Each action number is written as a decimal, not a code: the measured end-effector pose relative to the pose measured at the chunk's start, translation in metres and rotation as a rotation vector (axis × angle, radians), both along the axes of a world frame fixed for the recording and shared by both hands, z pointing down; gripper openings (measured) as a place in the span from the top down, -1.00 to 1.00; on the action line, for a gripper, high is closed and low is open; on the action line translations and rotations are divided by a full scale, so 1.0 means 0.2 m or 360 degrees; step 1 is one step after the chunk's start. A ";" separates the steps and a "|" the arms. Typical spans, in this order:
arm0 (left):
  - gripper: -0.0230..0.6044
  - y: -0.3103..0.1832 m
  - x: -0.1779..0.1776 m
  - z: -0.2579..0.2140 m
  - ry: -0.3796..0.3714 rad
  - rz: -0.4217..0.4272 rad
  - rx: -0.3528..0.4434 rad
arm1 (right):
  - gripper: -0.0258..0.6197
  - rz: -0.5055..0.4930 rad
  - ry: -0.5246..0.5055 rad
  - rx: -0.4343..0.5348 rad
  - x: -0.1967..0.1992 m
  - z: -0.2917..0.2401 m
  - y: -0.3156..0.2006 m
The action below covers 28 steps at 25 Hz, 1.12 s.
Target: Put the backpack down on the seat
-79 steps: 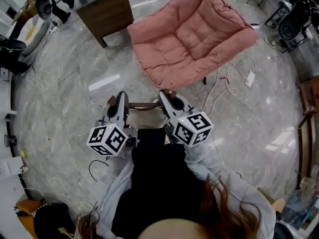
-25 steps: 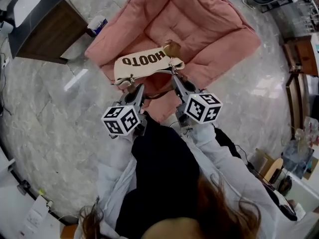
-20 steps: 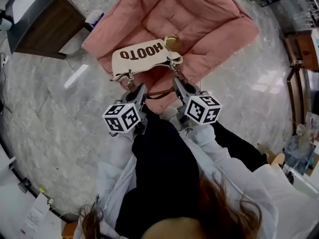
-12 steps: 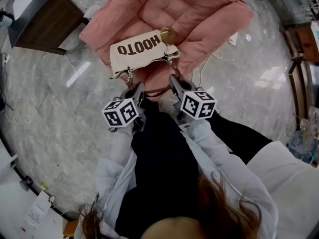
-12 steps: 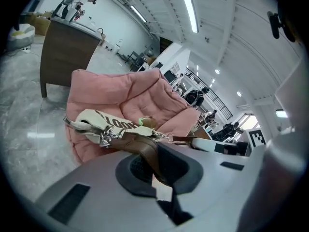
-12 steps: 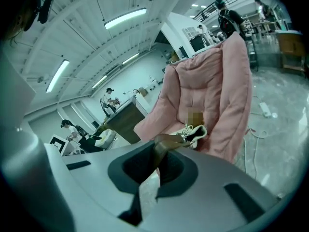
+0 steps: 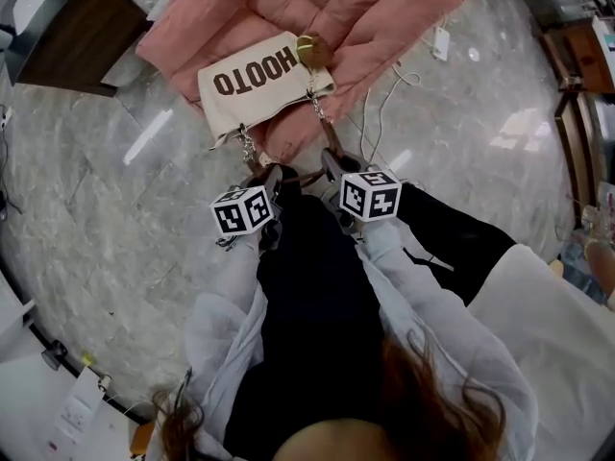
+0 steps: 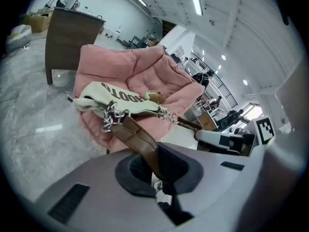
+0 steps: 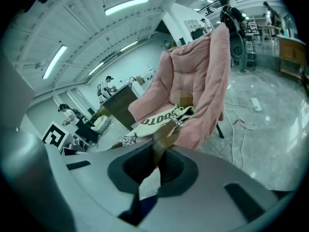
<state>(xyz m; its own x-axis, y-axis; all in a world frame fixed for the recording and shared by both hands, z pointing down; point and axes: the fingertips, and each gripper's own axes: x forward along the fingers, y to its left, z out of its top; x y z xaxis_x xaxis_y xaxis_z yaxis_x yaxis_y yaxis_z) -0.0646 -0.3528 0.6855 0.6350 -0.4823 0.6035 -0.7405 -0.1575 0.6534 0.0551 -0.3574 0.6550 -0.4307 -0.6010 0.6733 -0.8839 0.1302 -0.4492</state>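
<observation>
The left gripper (image 8: 155, 170) has its jaws pressed together on the brown strap (image 8: 137, 140). The strap comes up out of the thin slot between the dark pads (image 8: 133, 168), with no gap showing on either side of it. It then runs forward to a short chain (image 8: 108, 119) clipped to one near corner of the backpack (image 8: 113, 96). The right gripper (image 9: 153, 170) is clamped just as tightly on brown strap of its own, which fills the slot between its pads and leads up to a second chain at the other near corner. From the head view the two grippers sit side by side, close together in front of the person's body. Both point toward the pink seat (image 7: 365, 8), and a loop of strap sags between them. The backpack is cream with dark brown lettering facing up, and a round brown charm (image 7: 310, 49) sits at its far corner. It lies over the front part of the seat cushion, its near edge at the cushion's front lip, and both chains stretch back from it to the grippers. No view makes clear whether its full weight rests on the cushion or partly hangs from the strap. A dark wooden desk (image 7: 67, 36) stands to the left of the seat. White cables (image 7: 384, 123) trail over the grey marbled floor (image 7: 115, 219) on the right.
</observation>
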 end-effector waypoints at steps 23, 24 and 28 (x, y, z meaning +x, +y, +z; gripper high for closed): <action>-0.34 0.18 -0.13 0.02 -0.0147 0.0048 0.0121 | -0.61 0.0213 -0.0070 -0.0004 0.00 0.04 0.22; -0.34 0.16 -0.13 -0.01 -0.0134 0.0029 0.0155 | -0.63 0.0223 -0.0098 0.0027 0.00 0.01 0.21; -0.34 0.11 -0.14 -0.16 -0.0103 0.0011 0.0304 | -0.63 0.0223 -0.0171 0.0163 0.00 -0.14 0.20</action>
